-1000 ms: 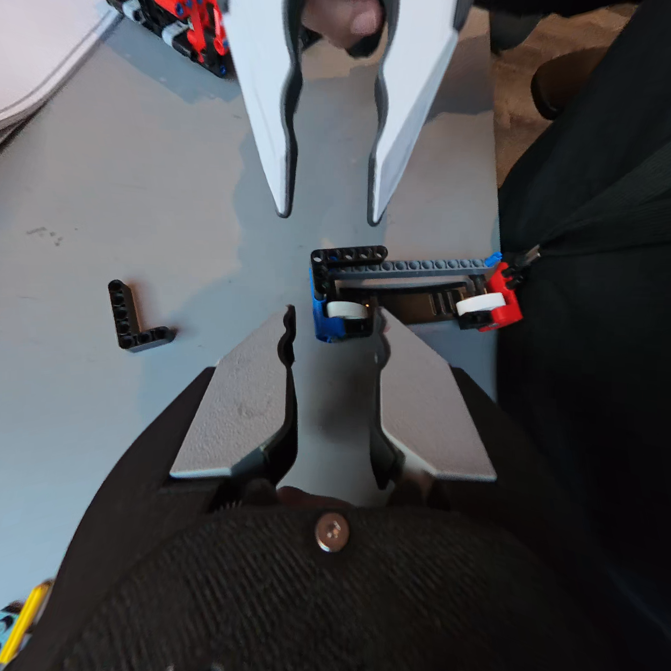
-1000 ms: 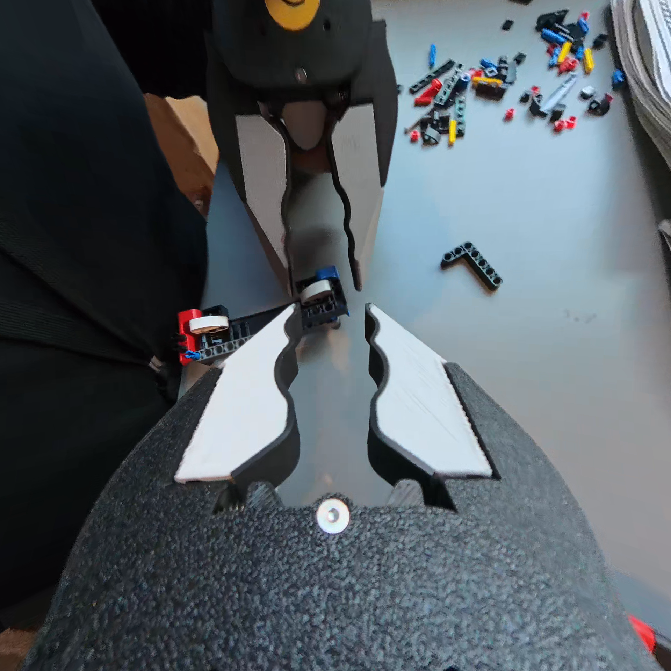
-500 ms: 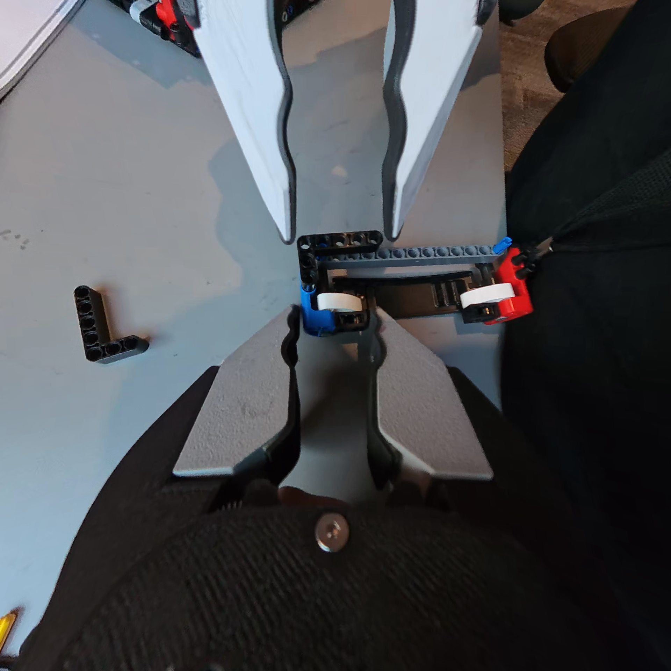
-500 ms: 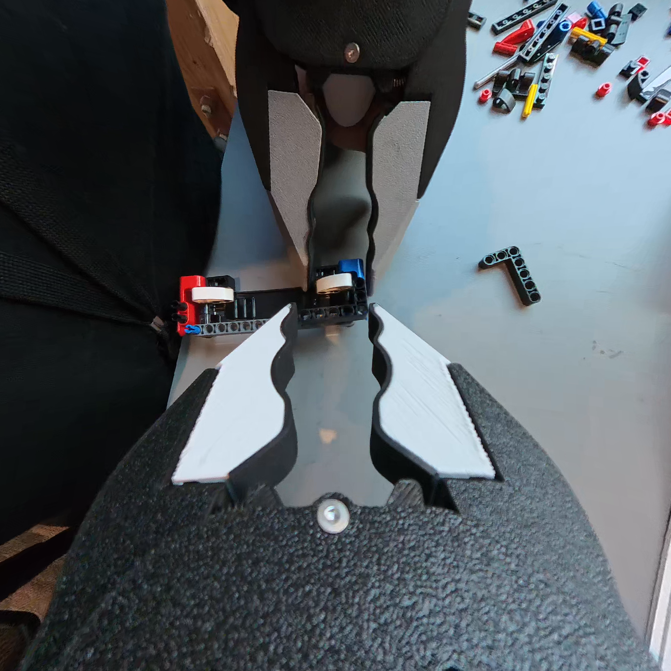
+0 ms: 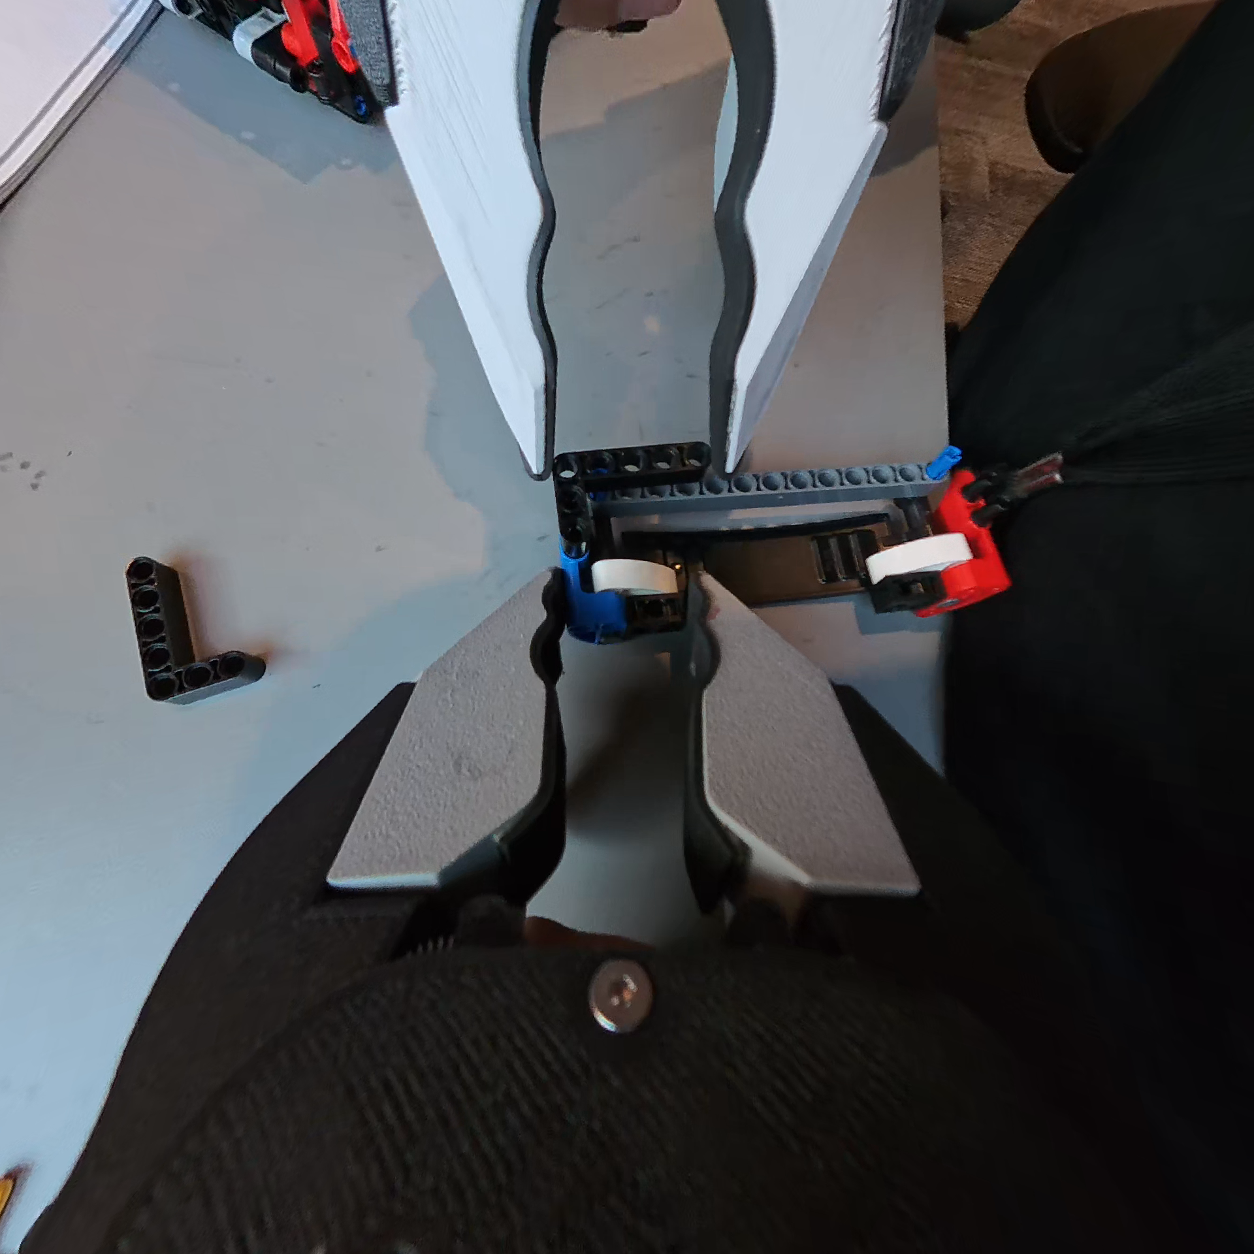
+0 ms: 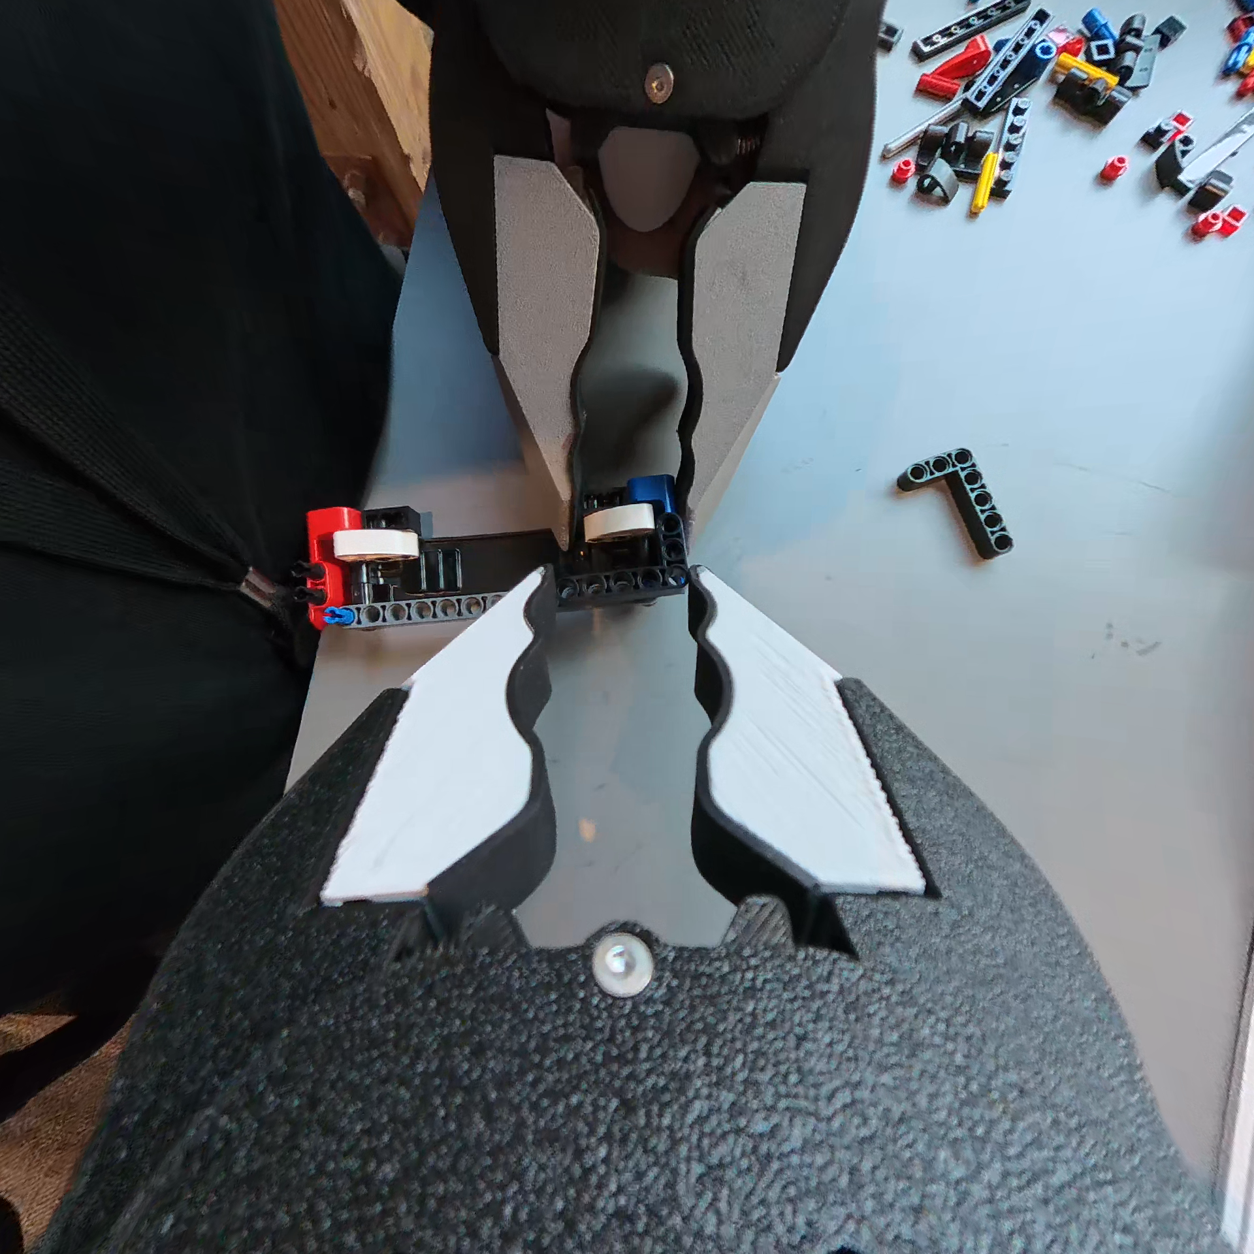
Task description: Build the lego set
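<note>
Left gripper (image 5: pixel 621 597): fingers clamp blue end of long grey-black-red lego frame (image 5: pixel 760 536). Right gripper (image 6: pixel 619 589): fingers parted, bracketing frame's black L-beam corner (image 6: pixel 621 582). Spare black L-beam (image 5: pixel 178 634) left of fingers, on grey table (image 5: pixel 237 380).

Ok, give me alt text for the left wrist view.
Two hand-held grippers face each other across a small lego assembly on a grey table, the left hand-held gripper straddling its blue end and the right hand-held gripper its black corner beam. A loose black L-shaped beam lies apart.
</note>
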Tool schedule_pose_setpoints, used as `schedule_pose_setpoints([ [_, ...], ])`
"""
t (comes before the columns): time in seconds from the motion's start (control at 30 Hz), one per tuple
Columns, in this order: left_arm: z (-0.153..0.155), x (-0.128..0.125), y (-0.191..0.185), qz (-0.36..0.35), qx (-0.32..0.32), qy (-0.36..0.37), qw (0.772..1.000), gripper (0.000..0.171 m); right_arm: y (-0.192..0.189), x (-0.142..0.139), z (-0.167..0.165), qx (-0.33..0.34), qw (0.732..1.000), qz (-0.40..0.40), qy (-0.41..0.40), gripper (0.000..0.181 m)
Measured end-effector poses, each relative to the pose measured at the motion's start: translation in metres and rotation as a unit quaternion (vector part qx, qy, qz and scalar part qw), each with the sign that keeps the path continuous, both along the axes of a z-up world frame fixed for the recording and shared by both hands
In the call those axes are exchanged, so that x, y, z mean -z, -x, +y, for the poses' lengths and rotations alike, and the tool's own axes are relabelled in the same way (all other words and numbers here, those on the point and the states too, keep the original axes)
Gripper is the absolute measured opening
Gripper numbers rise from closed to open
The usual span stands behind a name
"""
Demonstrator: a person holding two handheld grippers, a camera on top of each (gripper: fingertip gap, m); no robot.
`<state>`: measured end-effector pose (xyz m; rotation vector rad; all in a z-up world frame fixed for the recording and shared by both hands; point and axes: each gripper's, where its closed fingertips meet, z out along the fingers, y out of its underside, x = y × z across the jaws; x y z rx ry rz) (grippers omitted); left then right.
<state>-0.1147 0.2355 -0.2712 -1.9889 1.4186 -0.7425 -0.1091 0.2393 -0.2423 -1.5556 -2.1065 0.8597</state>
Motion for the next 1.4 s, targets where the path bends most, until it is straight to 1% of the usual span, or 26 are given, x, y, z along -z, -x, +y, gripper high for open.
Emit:
schedule_pose_setpoints([
  [0.23, 0.000, 0.000, -0.002, -0.004, 0.003, 0.006, 1.000, 0.033, -0.004, 0.004, 0.001, 0.010, 1.000, 0.000, -0.021, 0.039],
  [0.3, 0.000, 0.000, -0.002, -0.002, 0.004, 0.001, 1.000, 0.033, -0.003, 0.003, 0.000, 0.016, 1.000, 0.003, -0.016, 0.039],
  [0.37, -0.002, 0.000, -0.003, 0.000, 0.009, -0.007, 1.000, 0.033, -0.003, 0.000, -0.002, 0.025, 1.000, 0.009, 0.013, 0.039],
  [0.4, -0.003, 0.001, -0.003, 0.003, 0.013, -0.009, 1.000, 0.033, -0.004, -0.002, -0.003, 0.034, 0.999, 0.008, 0.041, 0.038],
  [0.47, -0.009, 0.000, -0.005, 0.003, 0.034, -0.018, 0.999, 0.033, -0.004, -0.002, 0.005, 0.083, 0.991, 0.002, 0.105, 0.035],
  [0.5, -0.009, 0.000, -0.005, 0.004, 0.035, -0.025, 0.999, 0.033, -0.006, -0.002, 0.011, 0.113, 0.983, -0.001, 0.143, 0.028],
  [0.53, -0.009, 0.000, -0.005, 0.005, 0.033, -0.027, 0.999, 0.033, -0.008, -0.002, 0.011, 0.136, 0.972, -0.009, 0.191, 0.027],
  [0.6, -0.009, -0.001, -0.004, 0.008, 0.023, -0.035, 0.999, 0.033, -0.012, -0.002, 0.007, 0.186, 0.939, -0.027, 0.289, 0.028],
  [0.67, -0.009, -0.003, -0.003, 0.007, 0.008, -0.061, 0.998, 0.033, -0.012, -0.004, -0.001, 0.220, 0.903, -0.017, 0.368, 0.030],
  [0.73, -0.006, -0.015, -0.003, -0.012, -0.013, -0.117, 0.993, 0.033, -0.009, -0.007, -0.008, 0.238, 0.875, 0.002, 0.422, 0.036],
  [0.8, -0.007, -0.025, -0.003, -0.025, -0.023, -0.172, 0.984, 0.033, -0.002, -0.013, -0.010, 0.244, 0.861, 0.038, 0.444, 0.042],
  [0.83, -0.007, -0.029, -0.003, -0.031, -0.025, -0.193, 0.980, 0.033, 0.001, -0.017, -0.009, 0.244, 0.858, 0.057, 0.448, 0.042],
  [0.9, -0.004, -0.036, 0.000, -0.041, -0.038, -0.228, 0.972, 0.033, 0.005, -0.027, -0.011, 0.234, 0.860, 0.086, 0.444, 0.034],
  [0.97, -0.001, -0.045, 0.004, -0.048, -0.053, -0.277, 0.958, 0.033, 0.006, -0.028, -0.018, 0.226, 0.874, 0.093, 0.420, 0.037],
  [1.03, -0.005, -0.050, 0.005, -0.054, -0.051, -0.312, 0.947, 0.033, 0.007, -0.029, -0.022, 0.228, 0.882, 0.106, 0.399, 0.045],
  [1.07, -0.008, -0.053, 0.004, -0.058, -0.050, -0.327, 0.942, 0.033, 0.010, -0.034, -0.024, 0.224, 0.881, 0.128, 0.396, 0.043],
  [1.1, -0.011, -0.055, 0.003, -0.059, -0.048, -0.345, 0.936, 0.033, 0.012, -0.042, -0.026, 0.216, 0.878, 0.153, 0.397, 0.035],
  [1.17, -0.013, -0.057, 0.002, -0.058, -0.056, -0.364, 0.928, 0.033, 0.016, -0.048, -0.027, 0.223, 0.875, 0.179, 0.391, 0.034],
  [1.2, -0.012, -0.057, 0.003, -0.056, -0.061, -0.359, 0.930, 0.033, 0.016, -0.048, -0.027, 0.228, 0.878, 0.182, 0.381, 0.034],
  [1.3, -0.013, -0.056, 0.003, -0.063, -0.066, -0.326, 0.941, 0.032, 0.015, -0.050, -0.029, 0.233, 0.898, 0.187, 0.322, 0.035],
  [1.33, -0.015, -0.056, 0.003, -0.074, -0.066, -0.296, 0.950, 0.032, 0.014, -0.051, -0.030, 0.230, 0.907, 0.186, 0.300, 0.035],
  [1.37, -0.018, -0.055, 0.002, -0.090, -0.060, -0.250, 0.962, 0.034, 0.014, -0.053, -0.032, 0.228, 0.915, 0.184, 0.276, 0.035],
  [1.4, -0.024, -0.054, 0.001, -0.106, -0.046, -0.192, 0.975, 0.041, 0.014, -0.056, -0.033, 0.225, 0.923, 0.183, 0.252, 0.037],
])
